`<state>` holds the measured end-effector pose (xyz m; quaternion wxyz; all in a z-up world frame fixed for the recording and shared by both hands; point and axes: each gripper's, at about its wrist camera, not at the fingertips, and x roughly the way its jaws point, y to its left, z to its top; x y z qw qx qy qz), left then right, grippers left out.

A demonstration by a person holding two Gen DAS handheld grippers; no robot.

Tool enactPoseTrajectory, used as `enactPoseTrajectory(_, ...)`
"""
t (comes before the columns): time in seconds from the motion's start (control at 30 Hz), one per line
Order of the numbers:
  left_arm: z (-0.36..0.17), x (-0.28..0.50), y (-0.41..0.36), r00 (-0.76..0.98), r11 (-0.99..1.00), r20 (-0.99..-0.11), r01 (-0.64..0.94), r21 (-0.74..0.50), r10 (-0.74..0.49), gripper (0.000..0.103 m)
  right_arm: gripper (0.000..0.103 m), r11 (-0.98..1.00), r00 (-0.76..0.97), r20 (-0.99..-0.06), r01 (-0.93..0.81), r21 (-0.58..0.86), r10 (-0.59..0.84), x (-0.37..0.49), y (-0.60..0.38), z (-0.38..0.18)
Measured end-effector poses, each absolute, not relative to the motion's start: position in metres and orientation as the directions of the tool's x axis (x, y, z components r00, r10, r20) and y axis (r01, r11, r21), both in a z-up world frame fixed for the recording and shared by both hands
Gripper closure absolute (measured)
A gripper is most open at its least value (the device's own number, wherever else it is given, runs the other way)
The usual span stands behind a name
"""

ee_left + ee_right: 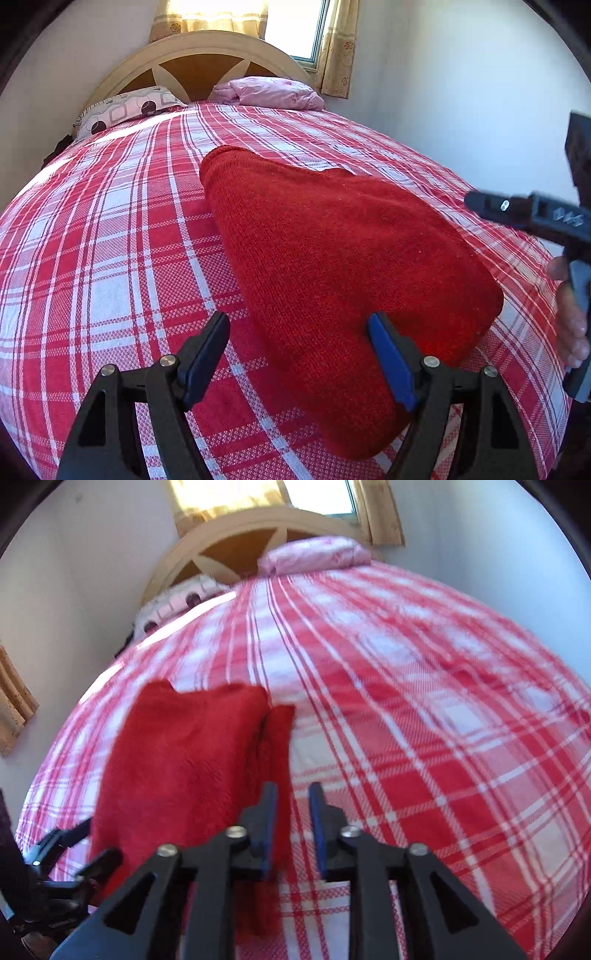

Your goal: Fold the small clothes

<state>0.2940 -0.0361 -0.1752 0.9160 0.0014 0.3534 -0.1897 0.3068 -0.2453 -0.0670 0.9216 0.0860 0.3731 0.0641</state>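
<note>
1. Red knit garment (332,266) lies folded flat on the bed (110,229), narrow end toward the headboard (192,59), wider end near me. In the right wrist view the same garment (177,760) shows a doubled edge along its right side.
2. My left gripper (299,362): fingers spread wide, nothing held. The right finger (391,365) sits over the garment's near edge; can't tell if it touches. The left one is over bare bedspread.
3. My right gripper (293,830): fingers narrow, a small gap between them, nothing in it. It's just beside the garment's right edge, over the plaid. View is motion-blurred.
4. Bedspread is red-and-white plaid.
5. At the head of the bed: patterned pillow (129,110) on the left, pink pillow (273,92) on the right.
6. Behind the headboard: window (295,29) with yellow curtains (336,48).
</note>
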Motion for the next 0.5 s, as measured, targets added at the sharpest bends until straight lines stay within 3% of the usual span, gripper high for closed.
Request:
enactPoseTrajectory(0.07,-0.173,0.29,-0.037,0.689,0.933,-0.644,0.339,-0.12,-0.333,0.025,0.051,0.969,0.738,-0.633,-0.13,0.209,0.235,0.3,-0.231,-0.05)
enactPoseTrajectory(0.3,-0.175,0.28,-0.032,0.692,0.938,-0.644,0.322,-0.129,-0.326,0.025,0.053,0.92,0.632,-0.677,-0.34,0.195,0.377,0.339,-0.164,-0.044)
enactPoseTrajectory(0.4,-0.178,0.282,-0.032,0.679,0.935,-0.654,0.326,-0.138,-0.333,0.025,0.053,0.898,0.564,-0.719,-0.394,0.197,0.406,0.368,-0.13,-0.057)
enactPoseTrajectory(0.5,-0.18,0.284,-0.029,0.671,0.934,-0.657,0.32,-0.162,-0.344,0.025,0.056,0.894,0.494,-0.799,-0.433,0.116,0.343,0.393,-0.089,-0.084)
